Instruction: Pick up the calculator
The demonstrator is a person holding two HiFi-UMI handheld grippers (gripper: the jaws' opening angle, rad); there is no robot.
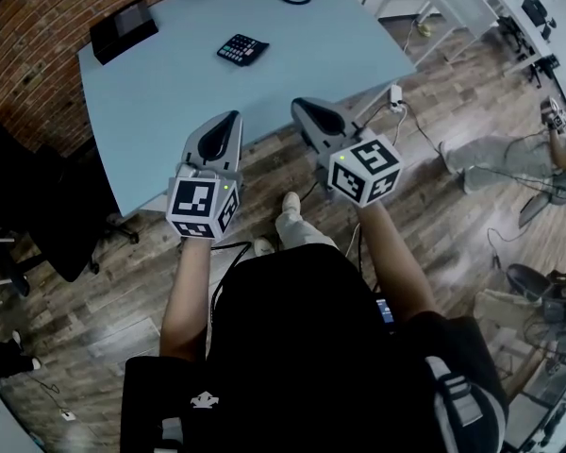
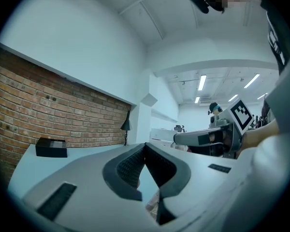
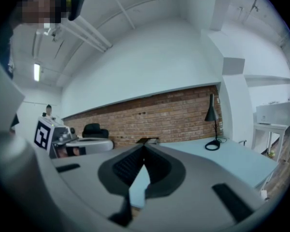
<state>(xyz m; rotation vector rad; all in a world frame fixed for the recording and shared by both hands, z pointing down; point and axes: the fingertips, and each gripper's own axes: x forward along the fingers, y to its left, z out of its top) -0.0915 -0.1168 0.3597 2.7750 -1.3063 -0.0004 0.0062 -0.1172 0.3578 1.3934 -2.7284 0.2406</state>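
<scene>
Black rectangular calculator (image 1: 242, 49) lies flat on the pale blue table (image 1: 160, 102), upper centre of the head view, well apart from both grippers. Left gripper (image 1: 230, 118) is at centre-left of the frame with its tip just over the table's near edge. Its jaws are closed tip to tip with nothing between them. Right gripper (image 1: 303, 105) is at centre-right, its tip also just over that edge, jaws pressed together and empty. The two grippers sit side by side, near each other but not touching, both pointing toward the table. A black box (image 1: 123, 29) sits at the table's upper-left corner, near the red brick wall (image 1: 28, 26). A black desk lamp (image 3: 211, 115) stands at the table's far end, right of centre in the right gripper view. A dark office chair (image 1: 38, 206) is at the left edge, on the wood plank floor (image 1: 104, 300).
</scene>
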